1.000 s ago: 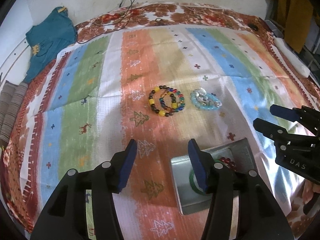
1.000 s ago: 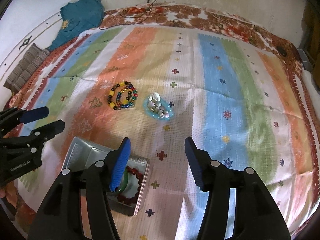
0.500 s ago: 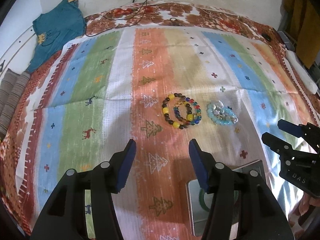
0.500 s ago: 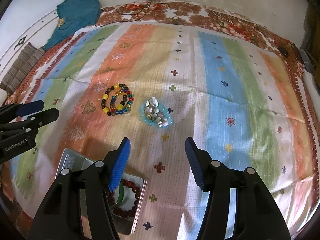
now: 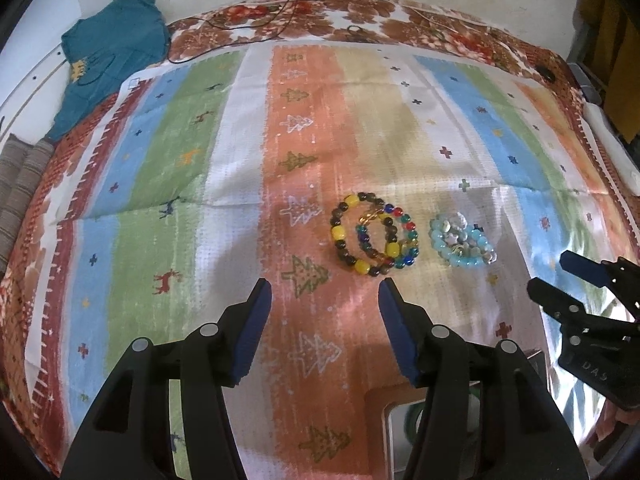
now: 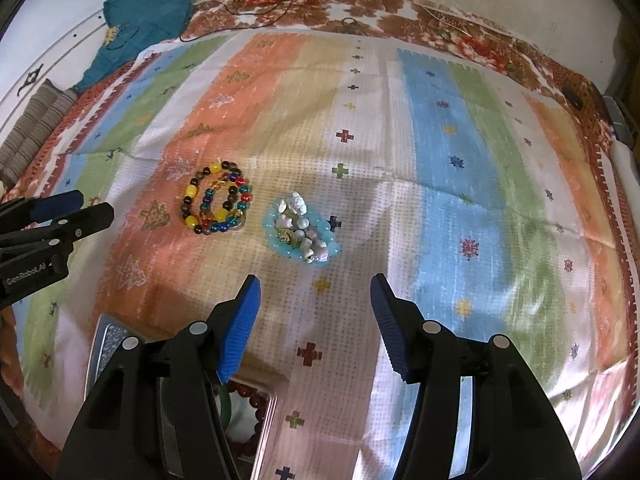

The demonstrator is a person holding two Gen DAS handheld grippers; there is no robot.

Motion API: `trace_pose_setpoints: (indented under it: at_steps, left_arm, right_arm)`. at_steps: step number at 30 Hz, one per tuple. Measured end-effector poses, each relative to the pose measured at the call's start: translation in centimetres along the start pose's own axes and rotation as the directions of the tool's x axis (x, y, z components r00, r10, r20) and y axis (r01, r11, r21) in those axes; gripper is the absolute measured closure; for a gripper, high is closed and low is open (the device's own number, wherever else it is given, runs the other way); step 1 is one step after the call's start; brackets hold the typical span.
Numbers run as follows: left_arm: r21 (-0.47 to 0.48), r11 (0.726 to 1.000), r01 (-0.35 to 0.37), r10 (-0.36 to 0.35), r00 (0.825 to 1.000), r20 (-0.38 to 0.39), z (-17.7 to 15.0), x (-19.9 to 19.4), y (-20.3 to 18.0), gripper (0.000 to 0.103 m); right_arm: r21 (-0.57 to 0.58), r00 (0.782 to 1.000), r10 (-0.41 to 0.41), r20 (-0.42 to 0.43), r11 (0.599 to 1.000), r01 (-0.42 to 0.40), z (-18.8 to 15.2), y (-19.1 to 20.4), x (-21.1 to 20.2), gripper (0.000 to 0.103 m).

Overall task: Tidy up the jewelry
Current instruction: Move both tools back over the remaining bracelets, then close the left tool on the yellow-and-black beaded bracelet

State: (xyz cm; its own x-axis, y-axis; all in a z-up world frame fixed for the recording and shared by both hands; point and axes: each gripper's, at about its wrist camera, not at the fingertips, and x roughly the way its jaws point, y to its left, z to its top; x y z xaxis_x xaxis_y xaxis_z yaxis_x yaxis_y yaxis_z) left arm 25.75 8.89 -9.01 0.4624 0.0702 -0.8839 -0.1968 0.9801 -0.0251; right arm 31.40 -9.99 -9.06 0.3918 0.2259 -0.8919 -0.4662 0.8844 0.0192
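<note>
Your left gripper [image 5: 325,294] fills the bottom of the left wrist view with its blue-padded jaws standing apart and nothing between them but bare cloth. Your right gripper [image 6: 315,288] sits the same way at the bottom of the right wrist view, jaws apart over an empty patch of the striped bedspread [image 5: 176,184].

Locate the jewelry at frame centre. In the left wrist view, the multicoloured beaded bracelets [image 5: 374,234] lie as overlapping rings just above and right of your left gripper's right finger. Just to their right, apart from them, lies the light-blue bead bracelet with shells [image 5: 462,240] piled on it. In the right wrist view, the same two groups appear at centre left, the multicoloured set [image 6: 218,202] left of the blue one [image 6: 302,228].

The metal tin [image 6: 262,412] is at the bottom left of the right wrist view, largely hidden behind your right gripper's left finger; a dark red bead bracelet [image 6: 256,408] and a green bangle [image 6: 226,406] lie inside it.

Readable markings: the left gripper's body reads "GenRobot.AI" at the left edge of the right wrist view. The right gripper's body shows "DAS" at the right edge of the left wrist view.

A teal garment [image 5: 112,52] lies at upper left, beside black cables [image 5: 280,8].
</note>
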Motion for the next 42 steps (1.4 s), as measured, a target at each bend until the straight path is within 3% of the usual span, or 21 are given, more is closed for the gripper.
trace_pose_setpoints:
  at_steps: [42]
  left_arm:
    - [0.021,0.993,0.116,-0.114,0.99,-0.079,4.3,8.5,-1.7,0.045]
  right_arm:
    - [-0.074,0.994,-0.025,-0.104,0.997,0.017,2.0,0.7,6.5,0.046]
